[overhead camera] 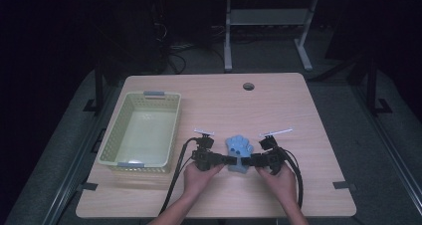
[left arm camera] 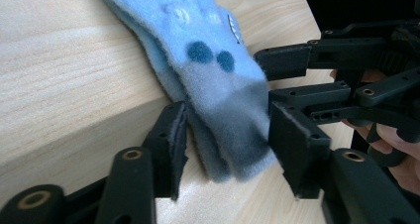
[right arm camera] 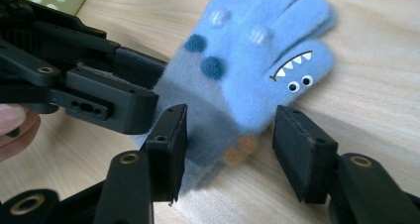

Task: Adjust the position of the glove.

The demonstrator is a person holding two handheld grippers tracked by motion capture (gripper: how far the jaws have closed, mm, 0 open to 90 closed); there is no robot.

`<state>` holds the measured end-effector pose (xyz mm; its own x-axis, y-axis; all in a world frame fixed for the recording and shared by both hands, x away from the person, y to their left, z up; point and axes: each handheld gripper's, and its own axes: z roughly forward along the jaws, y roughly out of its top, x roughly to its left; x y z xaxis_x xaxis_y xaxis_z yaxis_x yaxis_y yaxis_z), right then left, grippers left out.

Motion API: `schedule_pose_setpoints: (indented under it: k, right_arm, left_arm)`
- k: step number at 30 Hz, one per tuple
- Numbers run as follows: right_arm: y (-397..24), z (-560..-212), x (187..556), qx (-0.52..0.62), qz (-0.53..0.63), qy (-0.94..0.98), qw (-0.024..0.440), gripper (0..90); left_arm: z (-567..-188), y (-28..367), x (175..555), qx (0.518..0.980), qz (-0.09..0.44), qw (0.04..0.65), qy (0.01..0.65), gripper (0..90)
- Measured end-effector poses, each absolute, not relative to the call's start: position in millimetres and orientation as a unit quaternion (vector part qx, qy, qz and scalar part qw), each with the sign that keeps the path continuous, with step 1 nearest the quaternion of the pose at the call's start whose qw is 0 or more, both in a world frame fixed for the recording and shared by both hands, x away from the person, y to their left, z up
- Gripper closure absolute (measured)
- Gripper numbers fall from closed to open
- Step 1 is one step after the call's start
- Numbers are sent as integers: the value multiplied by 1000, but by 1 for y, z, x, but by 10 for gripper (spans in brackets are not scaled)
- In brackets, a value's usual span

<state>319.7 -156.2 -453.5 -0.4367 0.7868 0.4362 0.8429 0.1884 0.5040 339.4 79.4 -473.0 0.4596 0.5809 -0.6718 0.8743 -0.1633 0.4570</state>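
A light blue knitted glove point(overhead camera: 239, 146) with a monster face lies flat on the wooden table point(overhead camera: 288, 115), fingers pointing away from the person. My left gripper point(overhead camera: 226, 159) comes at its grey cuff from the left, my right gripper point(overhead camera: 251, 160) from the right. In the left gripper view the glove point(left arm camera: 198, 40) has its cuff between the spread jaws of the left gripper point(left arm camera: 228, 130), both pads at its edges. In the right gripper view the right gripper point(right arm camera: 230, 120) straddles the cuff and thumb side of the glove point(right arm camera: 257, 45), jaws apart.
A pale green plastic basket point(overhead camera: 132, 164) stands empty on the table's left side. A round cable hole point(overhead camera: 248, 86) sits near the far edge. Cables trail from both grippers toward the person. A table frame stands on the floor beyond.
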Motion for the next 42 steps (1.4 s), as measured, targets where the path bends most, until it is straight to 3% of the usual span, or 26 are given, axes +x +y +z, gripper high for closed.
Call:
schedule_pose_setpoints:
  k: [8, 15, 42]
  right_arm:
    - [-156, -461, 319, -536, -362, -761, 53, 488]
    - [-154, -464, 318, -537, -372, -755, 59, 570]
    - [-159, -469, 321, -525, -405, -742, 100, 729]
  left_arm:
    - [-475, 78, 340, 746, -173, 419, 488, 574]
    - [-477, 76, 340, 747, -176, 420, 484, 625]
    - [-482, 76, 345, 726, -197, 440, 490, 700]
